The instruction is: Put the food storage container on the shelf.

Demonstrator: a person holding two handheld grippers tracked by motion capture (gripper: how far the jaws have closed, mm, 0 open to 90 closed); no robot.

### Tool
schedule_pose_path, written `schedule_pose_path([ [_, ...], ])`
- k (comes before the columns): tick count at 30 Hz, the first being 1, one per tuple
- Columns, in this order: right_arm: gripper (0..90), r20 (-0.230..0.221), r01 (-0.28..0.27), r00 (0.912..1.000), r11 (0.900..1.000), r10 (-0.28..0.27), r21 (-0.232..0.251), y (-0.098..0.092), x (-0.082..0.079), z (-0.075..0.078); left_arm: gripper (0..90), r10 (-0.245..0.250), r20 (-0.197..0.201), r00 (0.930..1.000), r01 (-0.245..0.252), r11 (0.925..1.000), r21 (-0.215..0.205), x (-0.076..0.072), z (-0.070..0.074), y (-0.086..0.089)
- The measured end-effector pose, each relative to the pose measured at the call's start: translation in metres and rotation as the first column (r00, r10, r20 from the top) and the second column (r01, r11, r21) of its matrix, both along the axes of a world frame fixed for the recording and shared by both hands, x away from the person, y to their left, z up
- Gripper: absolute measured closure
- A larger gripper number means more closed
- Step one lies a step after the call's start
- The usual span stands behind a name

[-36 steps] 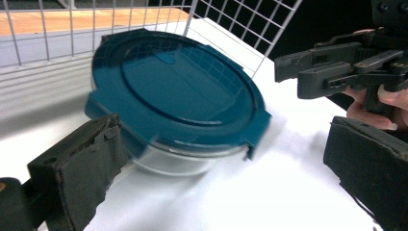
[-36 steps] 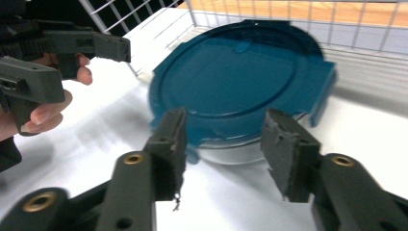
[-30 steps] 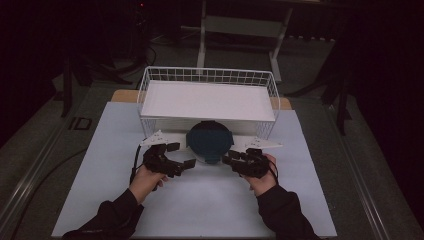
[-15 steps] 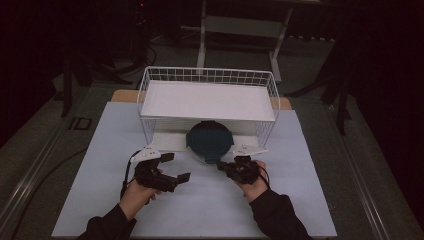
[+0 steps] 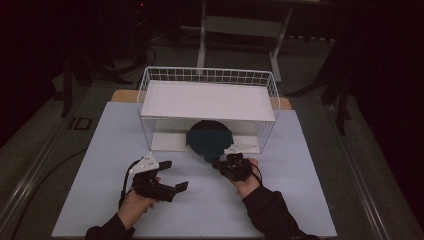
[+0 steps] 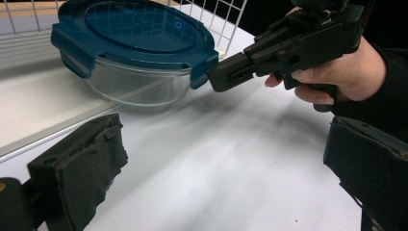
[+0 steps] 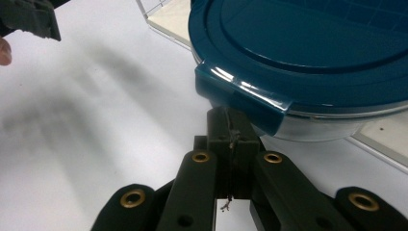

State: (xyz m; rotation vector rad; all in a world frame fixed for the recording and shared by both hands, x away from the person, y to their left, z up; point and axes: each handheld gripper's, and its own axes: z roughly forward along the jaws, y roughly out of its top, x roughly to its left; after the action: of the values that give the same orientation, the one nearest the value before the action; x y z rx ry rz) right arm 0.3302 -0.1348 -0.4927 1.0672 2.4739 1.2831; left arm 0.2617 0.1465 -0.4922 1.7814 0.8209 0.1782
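With its jaws pressed together under a lid clip (image 7: pixel 243 98), the right gripper (image 7: pixel 234 126) addresses the glass container (image 6: pixel 132 48); the left gripper (image 5: pixel 167 175) stands released. Next: lever that clip upward.

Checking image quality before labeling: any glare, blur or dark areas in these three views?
High view: dim, surroundings nearly black, the white table evenly lit, soft overall. Left gripper view: sharp on the blue-lidded glass container, ceiling reflections on its lid, own jaws near the lens slightly soft. Right gripper view: bright glare strip on the lid clip, blurred shadows on the table at left, the shut right hand-held gripper in focus.
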Motion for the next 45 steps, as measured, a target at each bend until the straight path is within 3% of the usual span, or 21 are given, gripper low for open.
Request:
schedule_pose_path([
  [15,89.9,0.019,0.043,0.9989,0.999,-0.044,0.008,0.010,0.021,-0.004,0.8,-0.001,0.016,0.9999,0.001,0.9999,-0.011,-0.001,-0.002,0.000],
  [28,89.7,0.074,0.074,0.9945,0.997,-0.074,0.001,0.019,0.037,-0.005,0.8,-0.016,0.020,0.9997,0.017,0.9998,-0.011,-0.003,-0.002,-0.001],
  [34,89.8,0.073,0.095,0.9928,0.995,-0.095,0.003,0.018,0.044,-0.003,0.8,-0.019,0.017,0.9997,0.019,0.9998,-0.012,-0.003,-0.002,-0.002],
  [39,89.7,0.090,0.091,0.9919,0.996,-0.090,-0.005,0.021,0.043,-0.002,0.8,-0.018,0.016,0.9997,0.018,0.9997,-0.016,-0.003,-0.002,-0.002],
  [45,83.9,0.063,0.080,0.9947,0.996,-0.082,0.026,0.020,0.037,-0.002,0.8,-0.019,0.019,0.9996,0.019,0.9996,-0.020,-0.003,-0.001,-0.002],
])
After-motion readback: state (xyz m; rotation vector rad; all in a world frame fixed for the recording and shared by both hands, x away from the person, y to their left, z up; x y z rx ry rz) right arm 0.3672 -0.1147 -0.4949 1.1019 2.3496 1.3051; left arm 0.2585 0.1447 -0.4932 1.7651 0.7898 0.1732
